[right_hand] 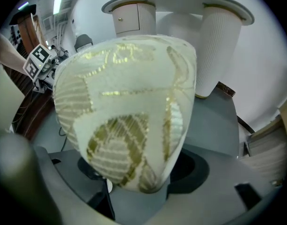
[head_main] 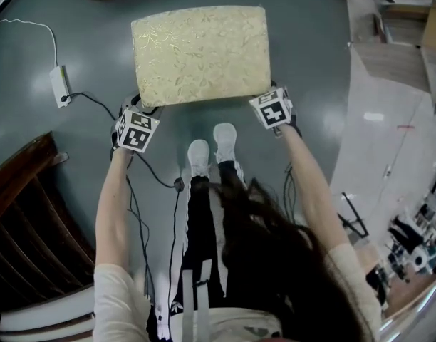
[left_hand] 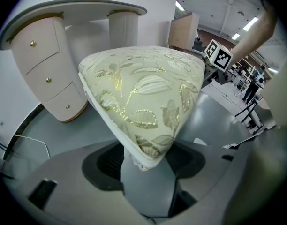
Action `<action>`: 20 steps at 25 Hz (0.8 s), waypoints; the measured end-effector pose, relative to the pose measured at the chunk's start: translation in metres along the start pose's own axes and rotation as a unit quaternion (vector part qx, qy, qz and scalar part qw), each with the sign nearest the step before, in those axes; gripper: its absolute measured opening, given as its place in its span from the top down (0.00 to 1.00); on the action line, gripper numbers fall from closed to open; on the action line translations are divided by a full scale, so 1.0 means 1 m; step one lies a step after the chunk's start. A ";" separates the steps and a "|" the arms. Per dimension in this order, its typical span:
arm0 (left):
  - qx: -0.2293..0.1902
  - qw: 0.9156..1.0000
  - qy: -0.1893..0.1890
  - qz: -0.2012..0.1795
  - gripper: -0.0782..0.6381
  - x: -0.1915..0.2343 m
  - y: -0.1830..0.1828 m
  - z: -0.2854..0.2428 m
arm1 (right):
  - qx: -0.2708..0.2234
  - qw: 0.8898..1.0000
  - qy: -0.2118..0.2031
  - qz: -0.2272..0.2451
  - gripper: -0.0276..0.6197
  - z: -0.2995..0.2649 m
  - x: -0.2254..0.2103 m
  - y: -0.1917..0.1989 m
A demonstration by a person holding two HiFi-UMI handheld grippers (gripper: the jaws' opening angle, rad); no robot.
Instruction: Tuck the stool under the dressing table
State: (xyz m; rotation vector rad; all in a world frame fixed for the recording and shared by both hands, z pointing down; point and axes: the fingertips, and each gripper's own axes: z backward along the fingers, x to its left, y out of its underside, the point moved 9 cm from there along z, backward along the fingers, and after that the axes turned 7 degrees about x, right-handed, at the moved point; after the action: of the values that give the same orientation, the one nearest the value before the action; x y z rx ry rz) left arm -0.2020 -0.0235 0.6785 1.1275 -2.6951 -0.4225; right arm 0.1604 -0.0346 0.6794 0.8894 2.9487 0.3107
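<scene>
Fingers (left_hand: 148,187) of left gripper (head_main: 139,114) and right gripper (head_main: 268,98) clamp stool (head_main: 201,52) corners.

A smooth grey-green floor (head_main: 90,41) runs across the room and catches some sheen from the lights above. A small white adapter (head_main: 60,85) lies on it with a thin white cord, and black cables (head_main: 157,180) trail nearby. Dark slatted wooden furniture (head_main: 26,212) stands at the lower left of the head view, and a pale panel (head_main: 385,134) lies at the right. A plain white wall (right_hand: 270,55) rises behind. A tall wooden cabinet (left_hand: 183,29) stands further off, under ceiling strip lights (left_hand: 237,35).
</scene>
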 end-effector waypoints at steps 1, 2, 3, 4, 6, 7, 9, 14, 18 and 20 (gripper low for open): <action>0.000 1.000 -0.004 -0.002 0.51 -0.001 0.000 0.000 | -0.004 1.000 0.003 -0.001 0.45 0.001 0.001 0.002; 0.000 1.000 -0.007 -0.003 0.51 -0.001 0.000 0.001 | -0.008 1.000 0.005 -0.003 0.45 0.001 0.003 0.003; 0.000 1.000 -0.011 -0.003 0.51 -0.001 -0.001 0.001 | -0.012 1.000 0.007 -0.005 0.45 0.001 0.004 0.004; 0.000 1.000 -0.015 -0.003 0.51 -0.001 -0.001 0.000 | -0.015 1.000 0.009 -0.008 0.45 0.001 0.004 0.004; 0.001 1.000 -0.019 -0.002 0.51 -0.002 -0.002 -0.001 | -0.019 1.000 0.013 -0.008 0.45 0.000 0.004 0.005; 0.000 1.000 -0.019 -0.002 0.51 -0.003 -0.001 -0.002 | -0.021 1.000 0.014 -0.007 0.45 -0.001 0.004 0.005; -0.005 1.000 -0.019 -0.002 0.51 -0.005 0.000 -0.004 | -0.021 1.000 0.013 -0.003 0.45 -0.003 0.002 0.005; 0.003 1.000 -0.019 0.003 0.51 -0.006 -0.001 -0.005 | -0.005 1.000 -0.006 0.003 0.45 -0.005 -0.002 0.001; 0.028 0.999 -0.020 0.006 0.51 -0.008 -0.004 -0.001 | 0.011 1.000 -0.017 -0.004 0.45 -0.003 0.000 0.003; 0.034 0.999 -0.023 0.006 0.51 -0.007 -0.006 0.000 | 0.008 1.000 -0.016 -0.006 0.45 -0.002 0.000 0.002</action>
State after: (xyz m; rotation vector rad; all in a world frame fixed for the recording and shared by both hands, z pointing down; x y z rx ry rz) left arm -0.1929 -0.0223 0.6760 1.1313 -2.7747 -0.3631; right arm 0.1613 -0.0329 0.6819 0.8694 2.9291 0.2711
